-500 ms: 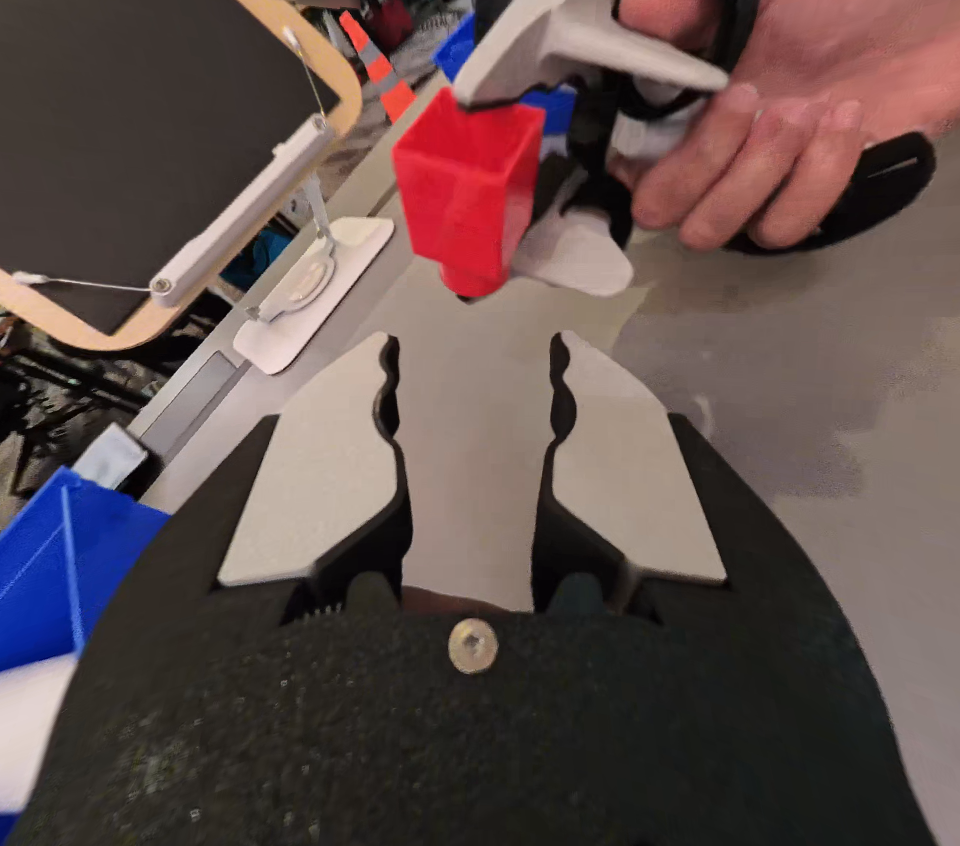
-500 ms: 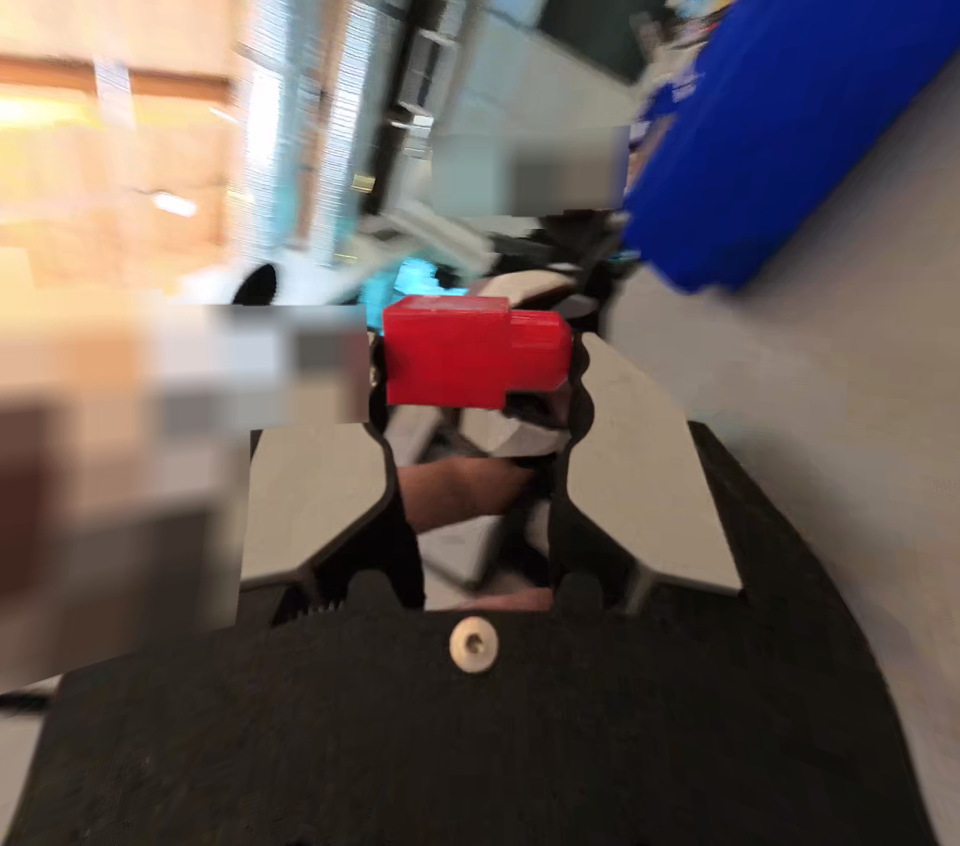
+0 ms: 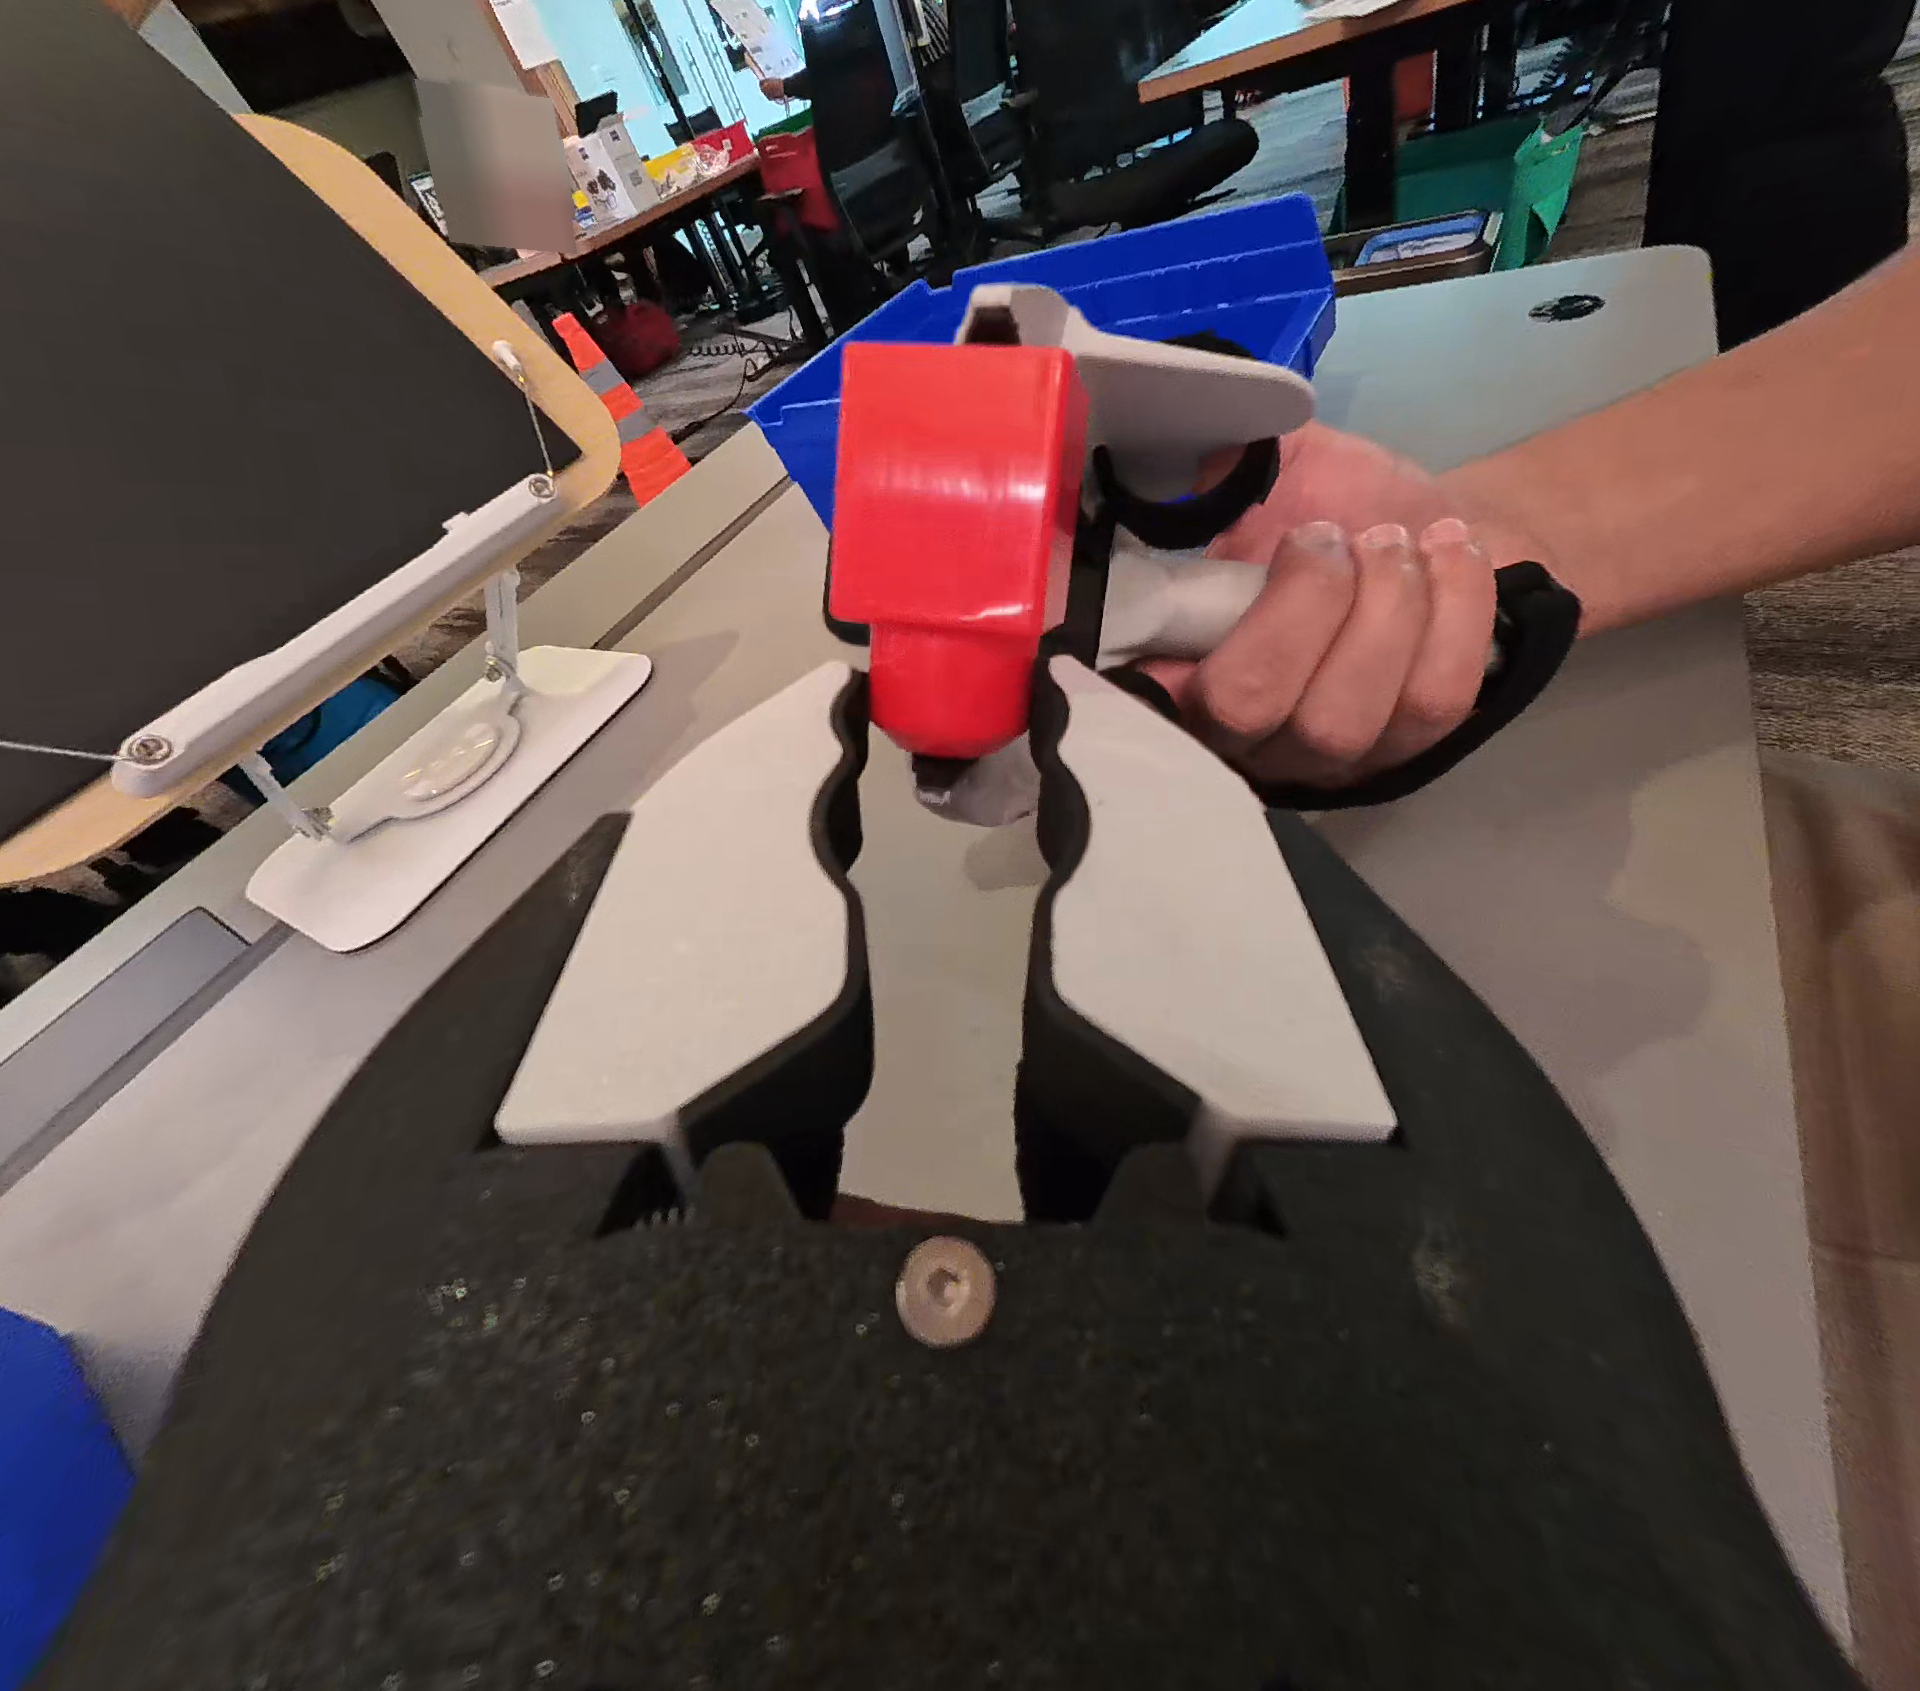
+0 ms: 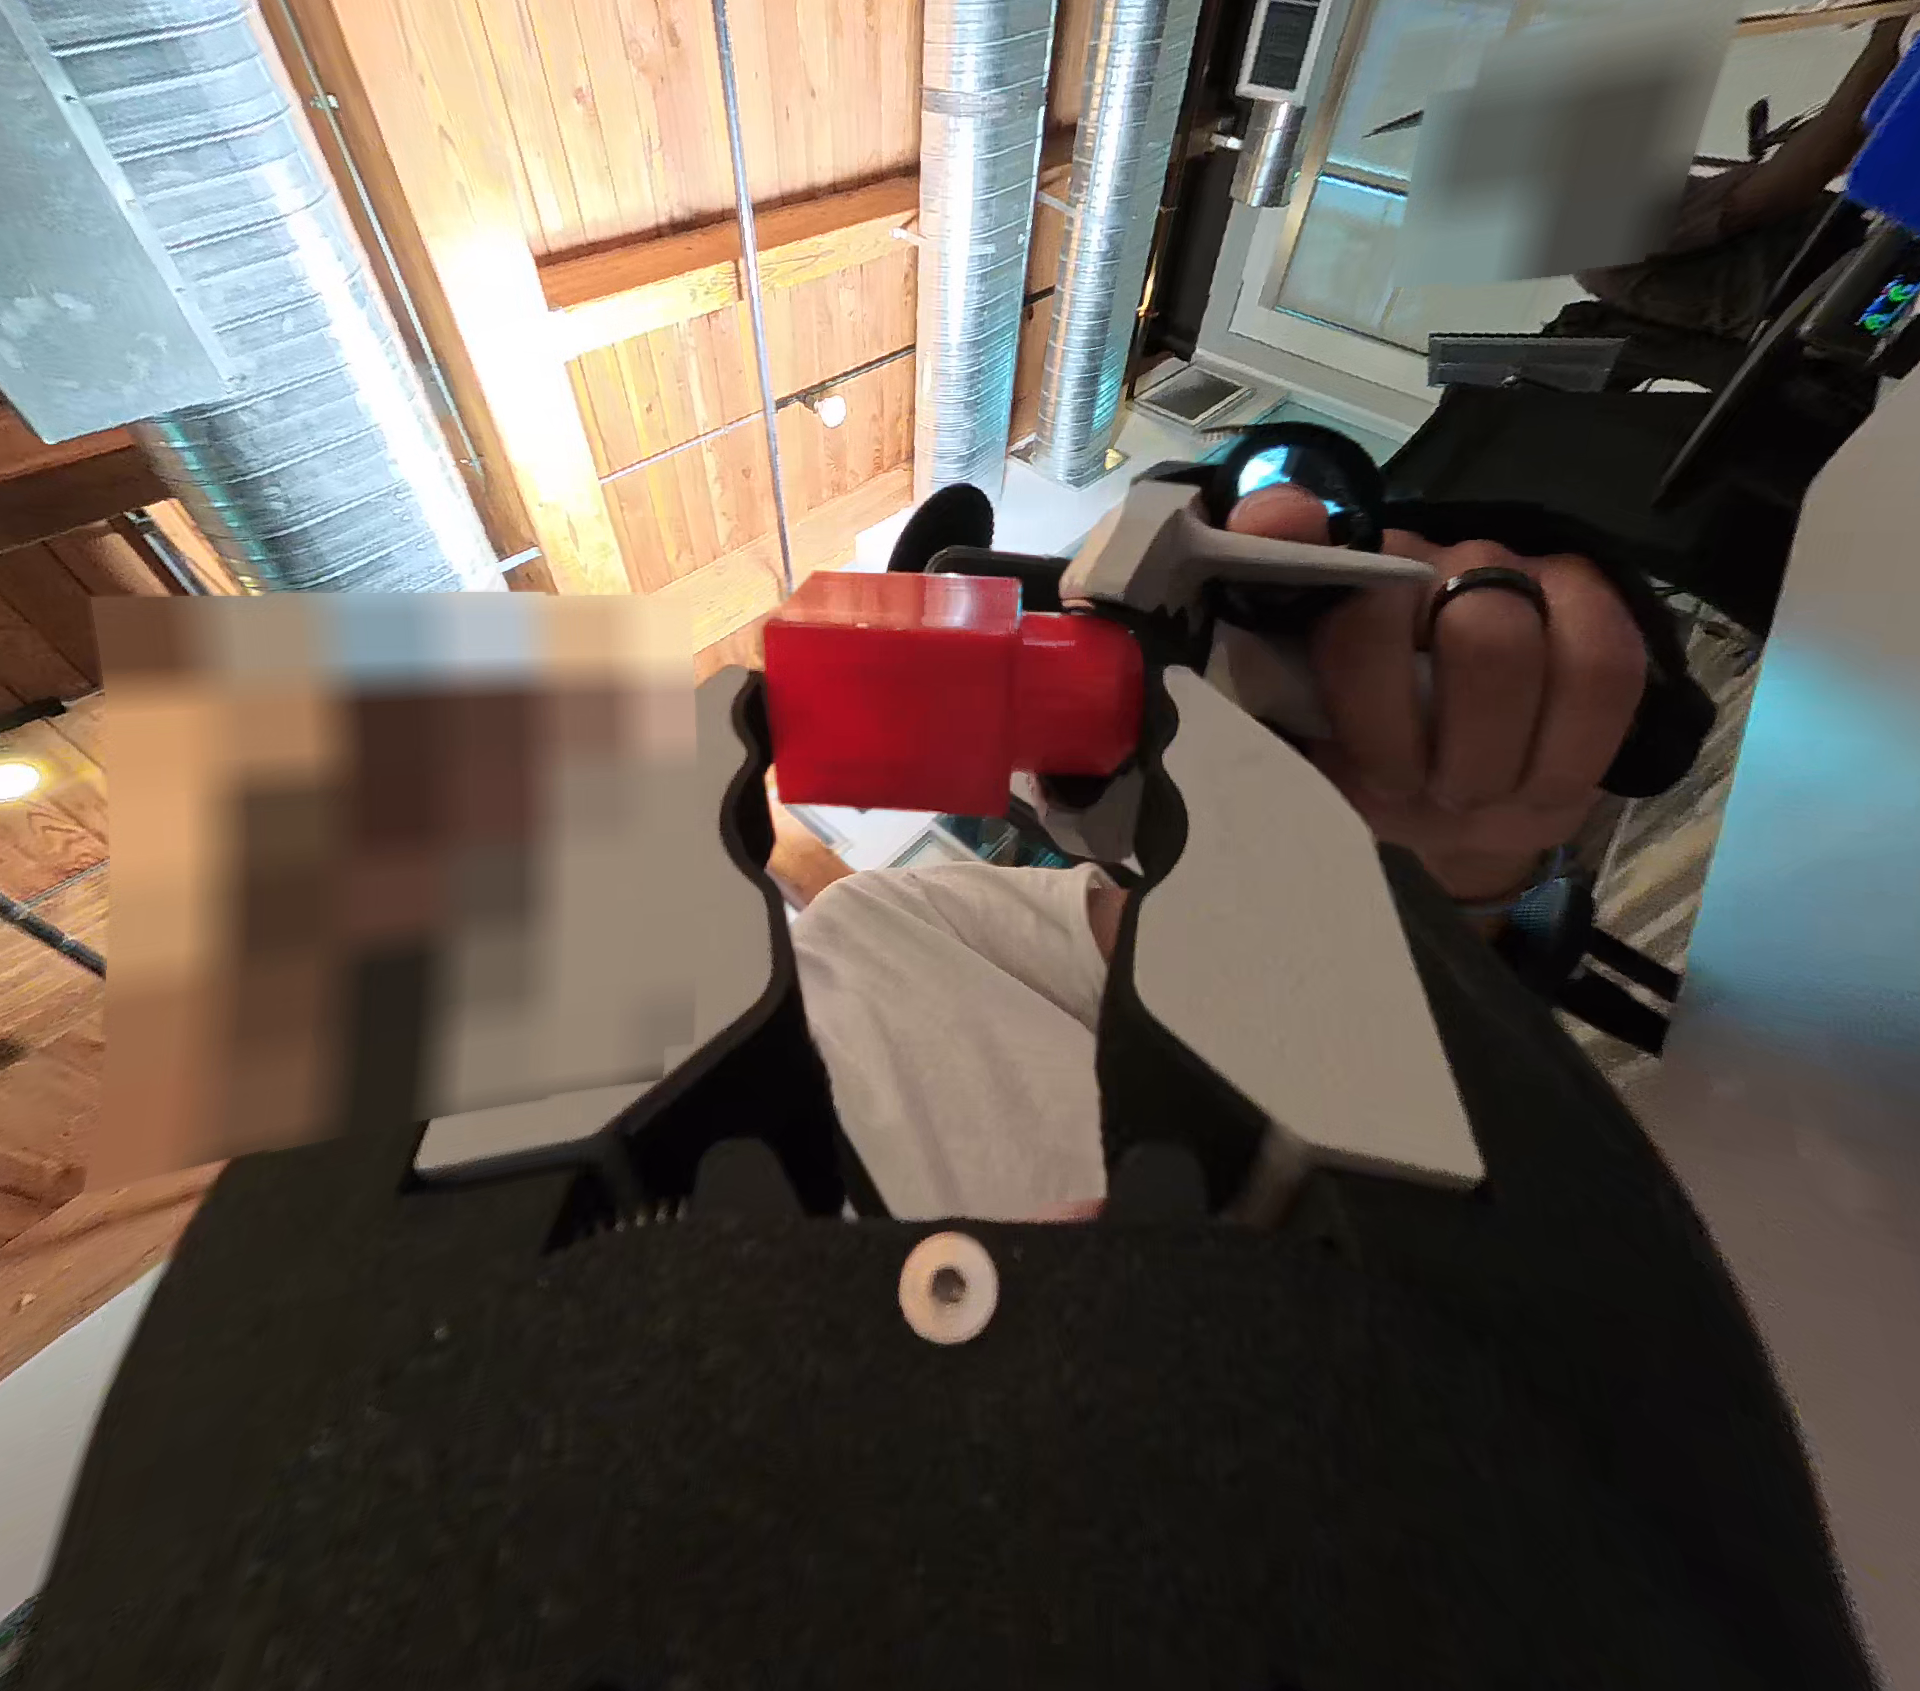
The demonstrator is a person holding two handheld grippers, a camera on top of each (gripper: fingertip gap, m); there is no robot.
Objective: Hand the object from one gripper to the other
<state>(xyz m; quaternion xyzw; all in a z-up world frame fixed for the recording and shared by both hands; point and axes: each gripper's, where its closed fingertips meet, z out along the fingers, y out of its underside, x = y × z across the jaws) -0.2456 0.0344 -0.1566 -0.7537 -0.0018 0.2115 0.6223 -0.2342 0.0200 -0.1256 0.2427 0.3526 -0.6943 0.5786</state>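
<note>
Red object (image 3: 951,514) held up in the air above the grey table (image 3: 1558,862) — boxy upper body, narrower round stub at the bottom. Right gripper (image 4: 951,722) clamps the boxy part between its tips, jaws closed onto it; a hand (image 3: 1340,602) holds that gripper from the right. Left gripper (image 3: 948,722) sits just under it, near side: the stub is between its fingertips (image 3: 1060,706), which look to be touching or nearly touching both sides — cannot tell if they grip yet. Jaws narrowly parted, about stub width. Blue bin (image 3: 1164,301) on the table's far side behind the object. Tilted board on a white stand (image 3: 447,768) at left.
</note>
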